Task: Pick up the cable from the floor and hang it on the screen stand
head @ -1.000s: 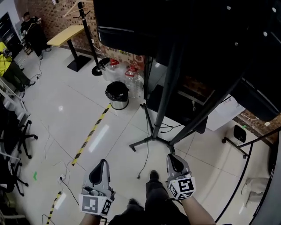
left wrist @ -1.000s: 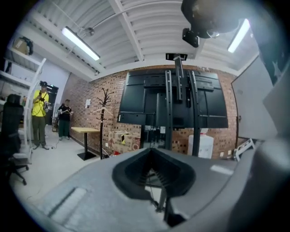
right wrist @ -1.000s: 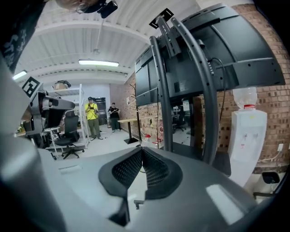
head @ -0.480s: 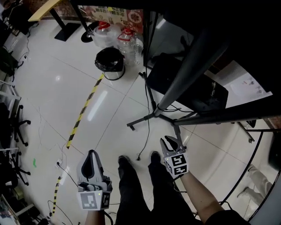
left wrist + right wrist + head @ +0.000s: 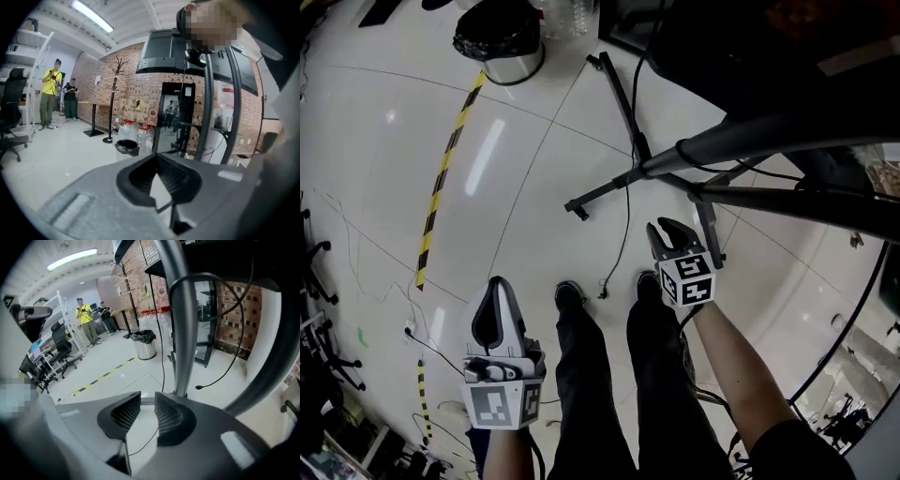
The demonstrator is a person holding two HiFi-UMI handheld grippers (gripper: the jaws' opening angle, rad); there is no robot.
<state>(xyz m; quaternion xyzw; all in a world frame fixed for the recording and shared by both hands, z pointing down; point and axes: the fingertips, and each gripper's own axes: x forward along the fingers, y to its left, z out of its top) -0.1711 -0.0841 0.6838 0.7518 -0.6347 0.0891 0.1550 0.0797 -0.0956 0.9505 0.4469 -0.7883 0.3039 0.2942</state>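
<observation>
The left tongs (image 5: 496, 284) hang low beside the person's leg, tips together on nothing. The cable (image 5: 624, 220) lies slack on the floor (image 5: 516, 169), its loose end just ahead of the shoes (image 5: 570, 293). The right tongs (image 5: 672, 228) have just been opening; their jaws stand apart and empty, just right of the cable. This looks like the reach. Next they must straddle the cable, close on it, then carry it up to the screen stand (image 5: 750, 141).

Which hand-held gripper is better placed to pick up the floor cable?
Right. The right hand-held gripper points down at the cable; its jaws have just been opening, empty, the cable visible beyond them. The left hand-held gripper faces across the room.
</observation>
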